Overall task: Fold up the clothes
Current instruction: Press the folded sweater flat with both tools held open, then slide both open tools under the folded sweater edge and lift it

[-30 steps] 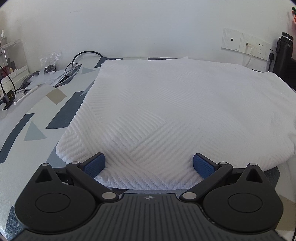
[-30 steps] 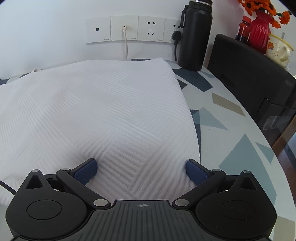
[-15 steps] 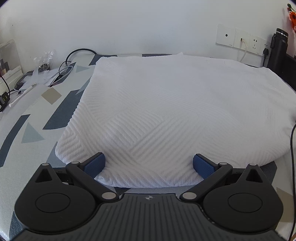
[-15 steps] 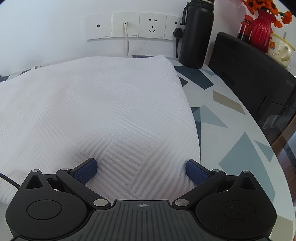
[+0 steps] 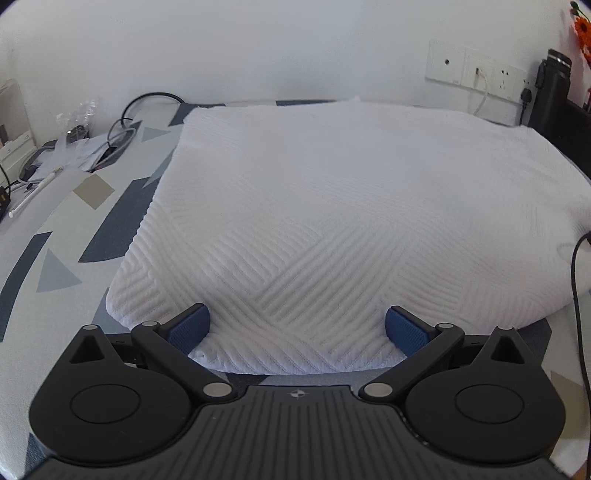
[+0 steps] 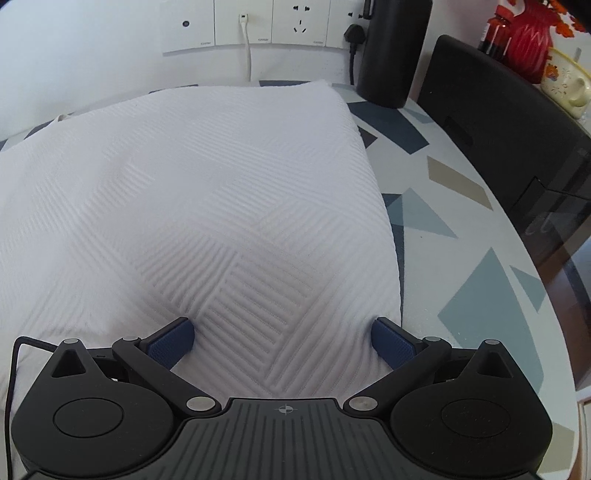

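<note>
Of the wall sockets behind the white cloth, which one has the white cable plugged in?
In the right wrist view, the second socket plate from the left holds the white cable; the first and third are empty.

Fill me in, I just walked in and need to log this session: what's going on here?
A person is folding clothes with a handheld gripper in each hand. A white textured garment lies spread on the patterned table. The left gripper and the right gripper are both at the garment's near edge, fingers spread wide with cloth between them, not clamped. The right one sits by the garment's right corner. A black bottle stands by the wall sockets.
</note>
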Motion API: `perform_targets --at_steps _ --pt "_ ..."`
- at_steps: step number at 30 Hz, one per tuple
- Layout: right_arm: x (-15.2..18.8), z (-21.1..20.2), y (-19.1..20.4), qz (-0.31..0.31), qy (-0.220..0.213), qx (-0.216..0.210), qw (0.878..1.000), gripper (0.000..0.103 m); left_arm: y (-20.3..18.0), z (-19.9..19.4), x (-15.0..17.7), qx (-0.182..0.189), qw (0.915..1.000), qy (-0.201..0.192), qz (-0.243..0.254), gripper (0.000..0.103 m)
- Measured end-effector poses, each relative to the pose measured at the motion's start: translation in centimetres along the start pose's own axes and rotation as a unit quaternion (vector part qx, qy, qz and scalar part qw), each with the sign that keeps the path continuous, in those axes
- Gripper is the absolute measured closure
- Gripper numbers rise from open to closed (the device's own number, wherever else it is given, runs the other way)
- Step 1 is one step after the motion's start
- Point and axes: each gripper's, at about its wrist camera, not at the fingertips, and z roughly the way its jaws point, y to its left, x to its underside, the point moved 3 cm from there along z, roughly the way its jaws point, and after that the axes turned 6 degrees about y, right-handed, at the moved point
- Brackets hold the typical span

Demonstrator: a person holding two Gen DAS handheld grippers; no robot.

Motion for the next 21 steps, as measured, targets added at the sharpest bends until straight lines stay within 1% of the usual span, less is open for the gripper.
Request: perform_targets --at_steps 3,6,7,9,13,15,18,19,21 --pt "0.6 -0.2 0.1 0.012 -0.022 0.005 1.0 0.001 0.4 0.4 -1.6 0.02 0.9967 0.072 0.032 0.0" --pt "1.1 -0.5 0.1 0.018 -0.038 0.008 0.999 0.001 0.3 0.8 -2.1 0.022 0.9953 0.087 0.038 0.0" --pt "1.3 -0.6 0.1 0.019 -0.041 0.009 0.999 0.001 0.3 0.9 -2.2 0.022 0.9949 0.09 0.039 0.0" --pt "1.5 -0.7 0.2 0.019 -0.04 0.01 0.999 0.001 0.4 1.0 -2.2 0.017 0.9961 0.083 0.024 0.0" --pt "1.4 -0.7 -0.2 0.009 -0.026 -0.001 1.0 0.001 0.2 1.0 -2.5 -0.003 0.9947 0.102 -0.006 0.0" --pt "1.2 -0.7 -0.2 0.008 -0.018 -0.001 1.0 0.001 0.3 1.1 -2.5 -0.007 0.9952 0.097 -0.015 0.0" --pt "1.1 -0.7 -0.1 0.008 -0.008 0.001 1.0 0.001 0.6 1.3 -2.8 -0.015 0.9947 0.092 -0.042 0.0" --pt "1.0 -0.7 -0.1 0.007 -0.005 0.0 1.0 0.001 0.6 1.3 -3.0 -0.017 0.9942 0.092 -0.053 0.0" --pt "0.9 -0.6 -0.1 0.003 0.0 -0.002 1.0 0.001 0.9 1.1 -2.9 -0.017 0.993 0.08 -0.085 0.0"
